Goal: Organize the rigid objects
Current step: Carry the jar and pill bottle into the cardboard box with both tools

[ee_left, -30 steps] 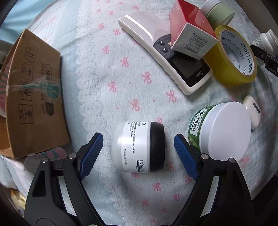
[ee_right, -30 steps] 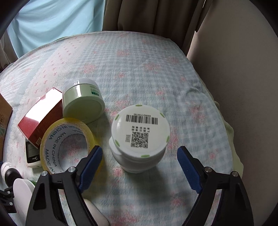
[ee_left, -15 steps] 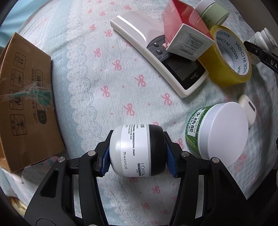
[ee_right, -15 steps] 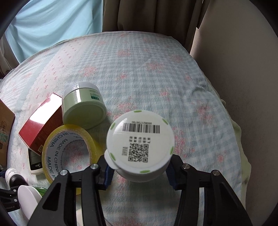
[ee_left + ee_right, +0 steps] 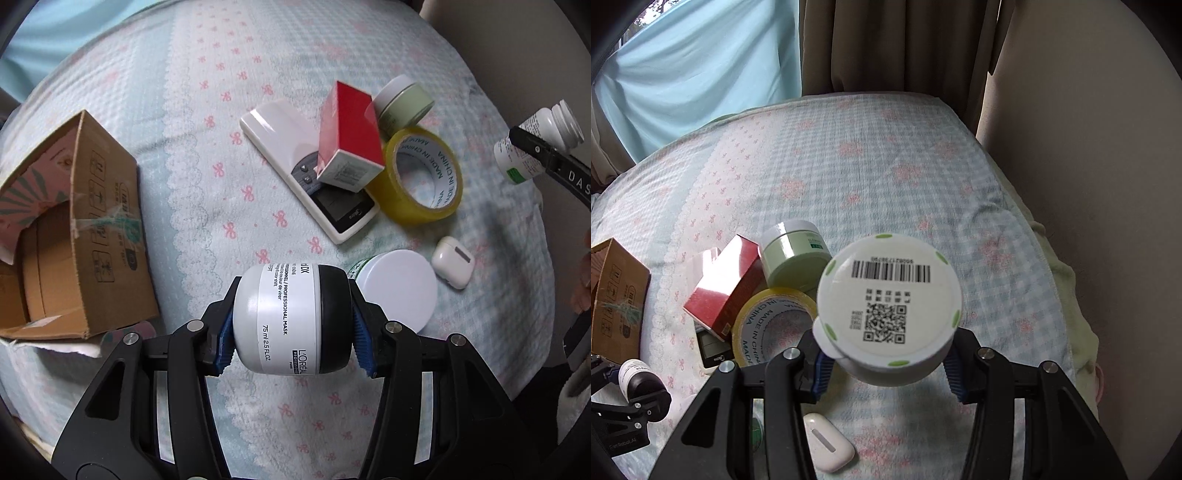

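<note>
Left wrist view: the left gripper [image 5: 293,325] clamps a hair mask jar [image 5: 291,319] at lower centre; the right gripper [image 5: 888,363] grasps a white bottle [image 5: 888,308]. Cardboard box [image 5: 107,236] left of frame looks empty; tape roll [image 5: 423,177] and remote control [image 5: 284,147] remain on the bed [image 5: 184,110].

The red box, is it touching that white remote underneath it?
Touching. In the left wrist view the red box lies tilted across the white remote, covering part of its buttons.
</note>
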A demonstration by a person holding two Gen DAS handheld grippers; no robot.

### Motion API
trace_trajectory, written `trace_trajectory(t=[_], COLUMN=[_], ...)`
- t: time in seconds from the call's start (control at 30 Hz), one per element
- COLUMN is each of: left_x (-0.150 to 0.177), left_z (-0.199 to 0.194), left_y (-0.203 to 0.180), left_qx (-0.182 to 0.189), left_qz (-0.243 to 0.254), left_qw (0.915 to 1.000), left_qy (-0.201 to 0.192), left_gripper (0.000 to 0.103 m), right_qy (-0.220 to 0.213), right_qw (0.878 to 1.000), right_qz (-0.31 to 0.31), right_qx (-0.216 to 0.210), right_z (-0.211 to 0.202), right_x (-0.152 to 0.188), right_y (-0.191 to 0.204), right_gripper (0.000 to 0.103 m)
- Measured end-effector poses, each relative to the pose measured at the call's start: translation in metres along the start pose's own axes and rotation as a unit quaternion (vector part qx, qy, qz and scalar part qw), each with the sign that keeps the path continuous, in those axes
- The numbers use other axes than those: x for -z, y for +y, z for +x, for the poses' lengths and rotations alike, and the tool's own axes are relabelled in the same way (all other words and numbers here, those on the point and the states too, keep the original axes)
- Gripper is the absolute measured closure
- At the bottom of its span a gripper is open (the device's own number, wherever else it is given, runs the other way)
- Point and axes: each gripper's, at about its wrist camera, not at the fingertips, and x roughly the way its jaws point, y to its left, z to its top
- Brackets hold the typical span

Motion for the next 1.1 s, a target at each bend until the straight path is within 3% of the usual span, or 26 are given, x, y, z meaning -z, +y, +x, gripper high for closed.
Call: trace_trajectory(t=[0.03,0.27,0.43,0.6,0.87,1.1], left_x=[0.011,0.001,0.01,0.026,0.035,0.031], left_z=[-0.003,-0.1,-0.161,-0.211,-0.242,-0.23], left_y=[0.008,0.054,0.128,0.207,0.317,0.367], left_qx=[0.006,0.027,0.041,0.027,-0.005,-0.012], left_qz=[-0.004,-0.02,-0.035,-0.038,-0.051,-0.051], left_qw=[0.9999,0.9954,0.9903,0.9867,0.9853,0.9862], left_qy=[-0.01,-0.089,-0.128,-0.156,-0.163,-0.157], left_gripper=[0.055,0.055,0.055,0.055,0.055,0.055], right_qy=[-0.001,-0.023,-0.035,-0.038,-0.023,0.011], right_qw=[1.0,0.999,0.997,0.995,0.99,0.986], right_qz=[-0.001,-0.035,-0.044,-0.029,-0.042,-0.077], right_qx=[-0.001,-0.018,-0.046,-0.083,-0.133,-0.148], right_z=[-0.012,-0.108,-0.18,-0.228,-0.233,-0.2], right_x=[-0.003,-0.025,-0.037,-0.047,-0.051,-0.051], right_y=[0.003,0.053,0.119,0.202,0.318,0.391], right_gripper=[0.057,0.057,0.057,0.057,0.057,0.057])
